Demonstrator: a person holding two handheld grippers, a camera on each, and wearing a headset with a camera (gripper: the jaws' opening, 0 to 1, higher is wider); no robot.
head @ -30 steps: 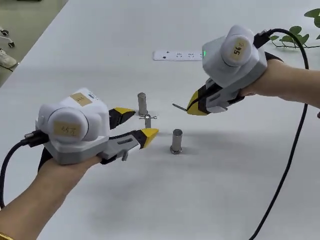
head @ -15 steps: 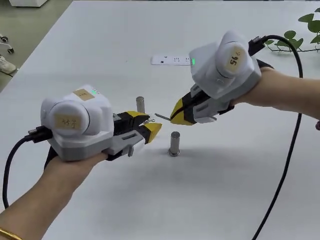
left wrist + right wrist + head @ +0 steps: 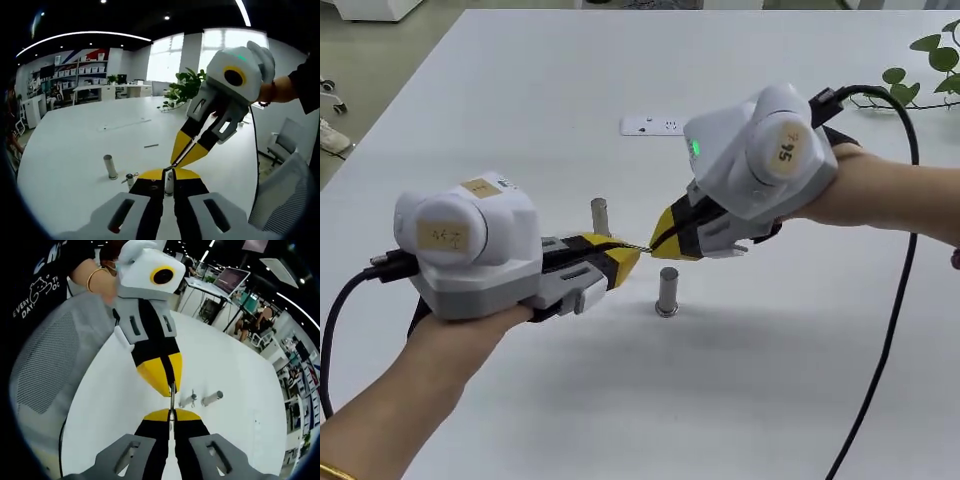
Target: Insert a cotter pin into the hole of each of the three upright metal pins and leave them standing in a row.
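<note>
Over the table, head view: the right gripper clamps a cotter pin lying level, pointing at the left gripper. A bare metal pin stands just beyond those tips, nearer the right gripper. Left gripper view: jaws nearly closed; grip unclear. Right gripper view: cotter pin runs straight ahead, reaching the opposite tips.

Two upright grey metal pins

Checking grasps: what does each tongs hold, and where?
Left tongs: short grey metal pin, by its sides; right tongs: thin steel cotter pin, by one end.
</note>
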